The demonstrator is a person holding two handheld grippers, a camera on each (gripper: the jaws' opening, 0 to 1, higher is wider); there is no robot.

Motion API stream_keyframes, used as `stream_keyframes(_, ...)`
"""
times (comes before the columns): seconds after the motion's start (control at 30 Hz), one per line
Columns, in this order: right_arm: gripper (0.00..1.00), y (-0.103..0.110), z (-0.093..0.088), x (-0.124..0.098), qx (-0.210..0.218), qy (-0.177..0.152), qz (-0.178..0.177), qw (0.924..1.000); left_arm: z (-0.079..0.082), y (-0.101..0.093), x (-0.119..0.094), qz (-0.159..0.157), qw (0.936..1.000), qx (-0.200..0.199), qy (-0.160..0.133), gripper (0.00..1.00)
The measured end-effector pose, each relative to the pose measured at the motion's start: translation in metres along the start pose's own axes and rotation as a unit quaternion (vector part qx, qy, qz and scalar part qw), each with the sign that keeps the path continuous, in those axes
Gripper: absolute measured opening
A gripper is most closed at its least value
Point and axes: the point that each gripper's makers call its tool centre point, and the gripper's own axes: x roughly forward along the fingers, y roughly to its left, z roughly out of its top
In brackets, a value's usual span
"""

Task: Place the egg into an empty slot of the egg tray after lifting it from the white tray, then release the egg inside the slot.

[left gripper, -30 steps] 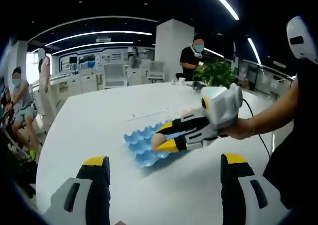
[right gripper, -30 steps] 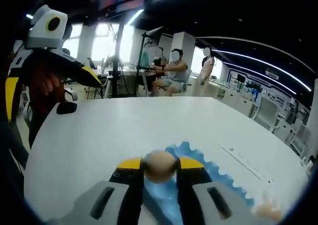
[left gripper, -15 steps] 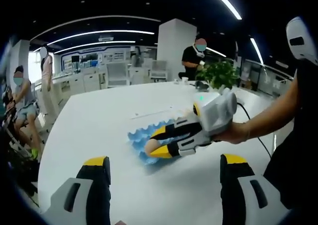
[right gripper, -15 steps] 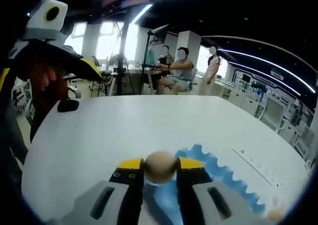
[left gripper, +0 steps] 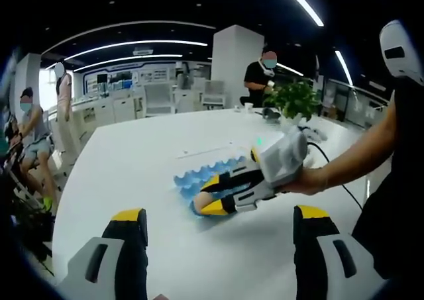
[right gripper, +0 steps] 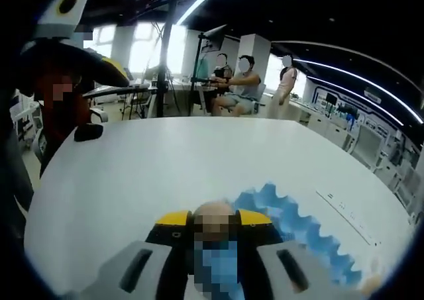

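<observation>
- The right gripper is clamped on the egg, holding it low at the near corner of the blue egg tray, likely to line it up with an empty slot before letting go.
- The left gripper, jaws apart and holding nothing, hangs back over the white counter, apparently idle.
- The egg looks pale tan and smooth; a mosaic patch blurs it in the right gripper view.

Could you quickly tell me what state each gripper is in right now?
Left gripper: open, empty.
Right gripper: shut on the egg, over the egg tray.
</observation>
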Motion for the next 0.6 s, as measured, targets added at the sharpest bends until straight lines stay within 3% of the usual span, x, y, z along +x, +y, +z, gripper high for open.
stream_keyframes(0.6,0.27,0.0028,-0.0024,0.0041,-0.011,0.000,0.005,0.9999,-0.0002,0.0012,0.0000,0.000,1.0000,0.000,0.001,0.92)
